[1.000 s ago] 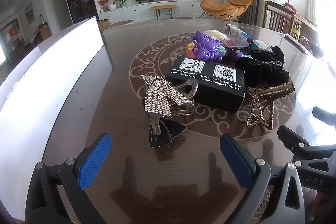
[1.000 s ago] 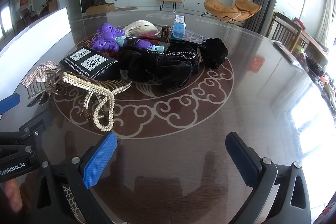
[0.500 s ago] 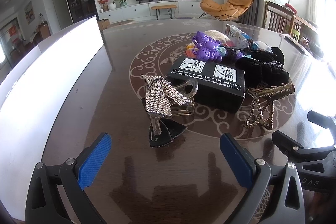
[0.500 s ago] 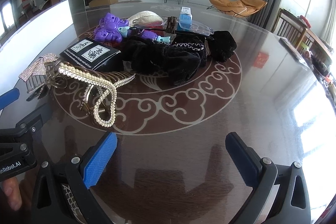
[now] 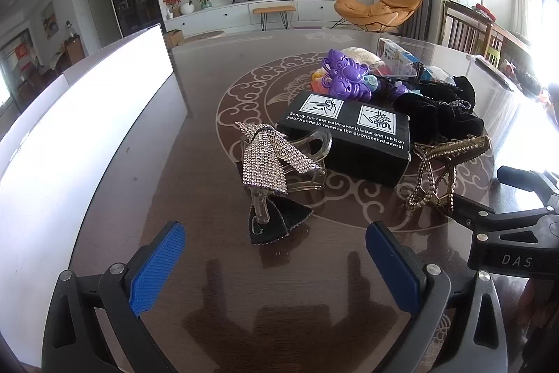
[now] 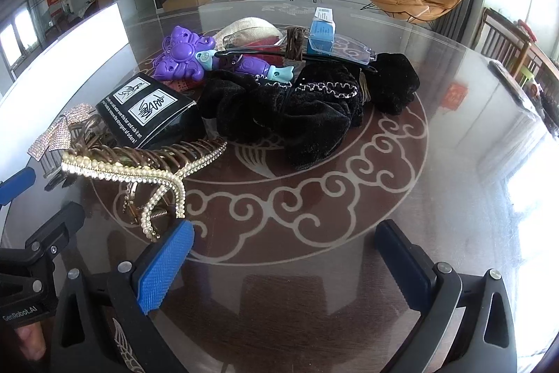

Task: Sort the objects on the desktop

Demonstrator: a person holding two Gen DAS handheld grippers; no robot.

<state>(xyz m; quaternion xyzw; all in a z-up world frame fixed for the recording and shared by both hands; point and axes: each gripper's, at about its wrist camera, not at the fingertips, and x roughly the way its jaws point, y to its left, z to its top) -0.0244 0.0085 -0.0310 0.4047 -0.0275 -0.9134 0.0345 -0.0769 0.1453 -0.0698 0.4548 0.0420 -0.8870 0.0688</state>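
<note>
1. Desktop objects sat piled around the black box (image 5: 349,135): rhinestone bow clip (image 5: 270,159) just left of it, pearl claw clip (image 6: 139,177) in front, black velvet scrunchie (image 6: 297,114) right of it.
2. Your left gripper (image 5: 276,264) hovered wide open short of the bow clip.
3. Your right gripper (image 6: 283,261) was spread too, empty.
</note>
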